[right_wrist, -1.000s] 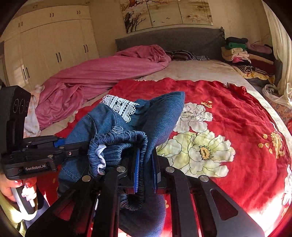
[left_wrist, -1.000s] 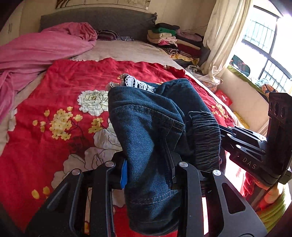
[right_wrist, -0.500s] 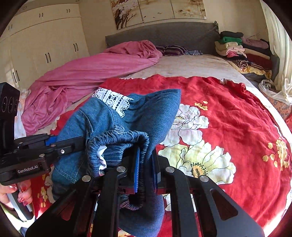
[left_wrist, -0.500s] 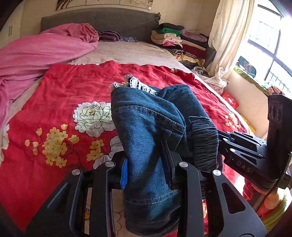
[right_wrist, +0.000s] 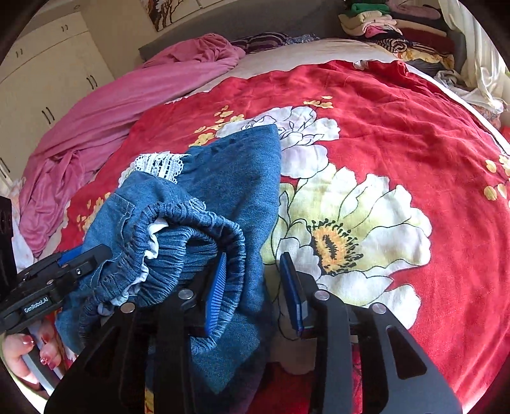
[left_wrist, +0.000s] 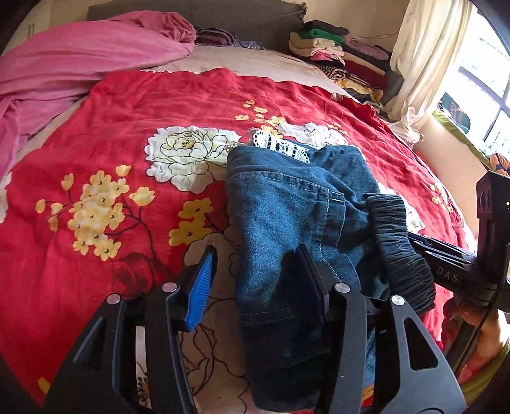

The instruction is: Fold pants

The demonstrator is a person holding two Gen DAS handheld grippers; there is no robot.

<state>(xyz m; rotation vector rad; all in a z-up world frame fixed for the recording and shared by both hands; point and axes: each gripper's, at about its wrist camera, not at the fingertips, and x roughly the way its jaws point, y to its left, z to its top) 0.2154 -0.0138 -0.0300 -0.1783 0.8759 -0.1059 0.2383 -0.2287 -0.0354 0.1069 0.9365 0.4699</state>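
A wide bed (left_wrist: pixel 248 60) fills the room, spread with a red quilt printed with large white and yellow flowers (right_wrist: pixel 398 133). A crumpled pink sheet (left_wrist: pixel 79 51) lies heaped along its far left side, below a grey padded headboard (left_wrist: pixel 204 12). A stack of folded clothes in many colours (left_wrist: pixel 338 51) sits at the bed's far right corner, next to a cream curtain (left_wrist: pixel 424 47) and a barred window (left_wrist: pixel 487 102) letting in bright daylight. Cream wardrobe doors with dark handles (right_wrist: pixel 44 82) line the left wall, and a framed painting (right_wrist: pixel 165 12) hangs above the headboard.
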